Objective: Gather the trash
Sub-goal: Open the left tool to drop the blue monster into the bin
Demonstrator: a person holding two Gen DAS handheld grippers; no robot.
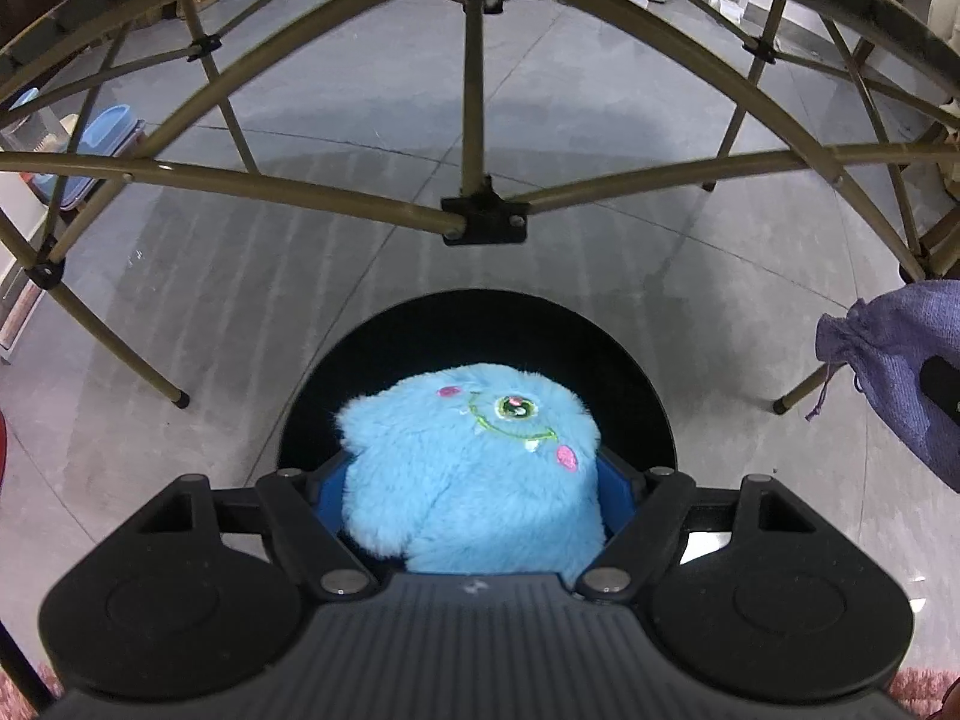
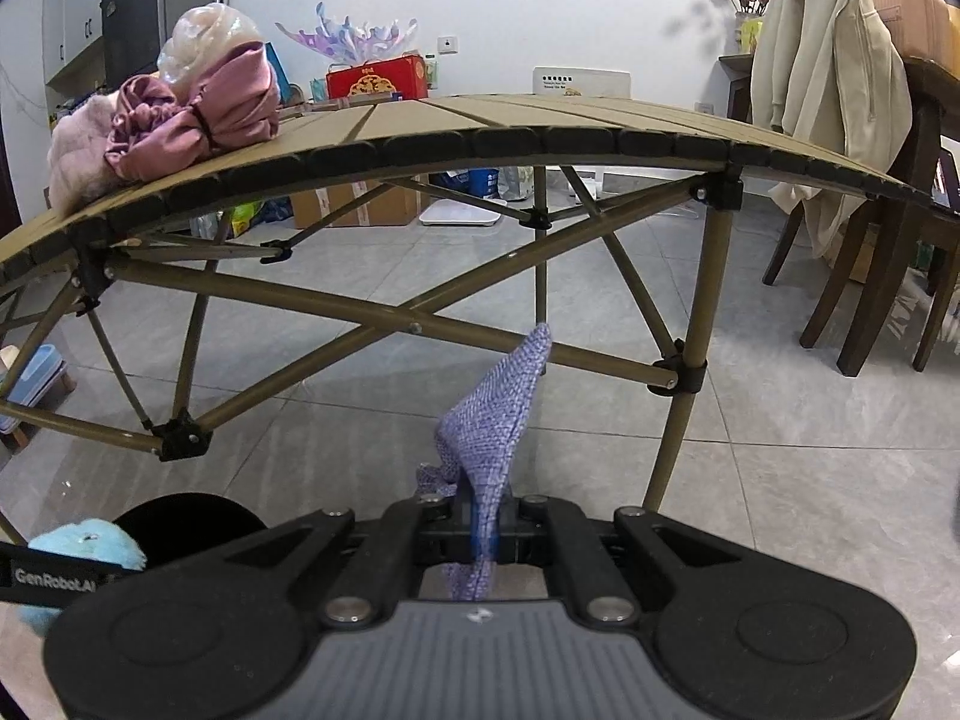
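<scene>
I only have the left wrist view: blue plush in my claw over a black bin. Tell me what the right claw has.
Observer: The right claw is shut on a purple woven pouch, pinched at one end, the rest sticking out ahead of it.
Operator: Report what is on the table; I only see its underside.
Observer: A pink satin bundle lies at the left end of the slatted tabletop.
Operator: Give me the pouch's position relative to the bin.
Observer: In the right wrist view the black bin and the blue plush sit low left of the pouch, so the pouch is off to the bin's right, not over it.
</scene>
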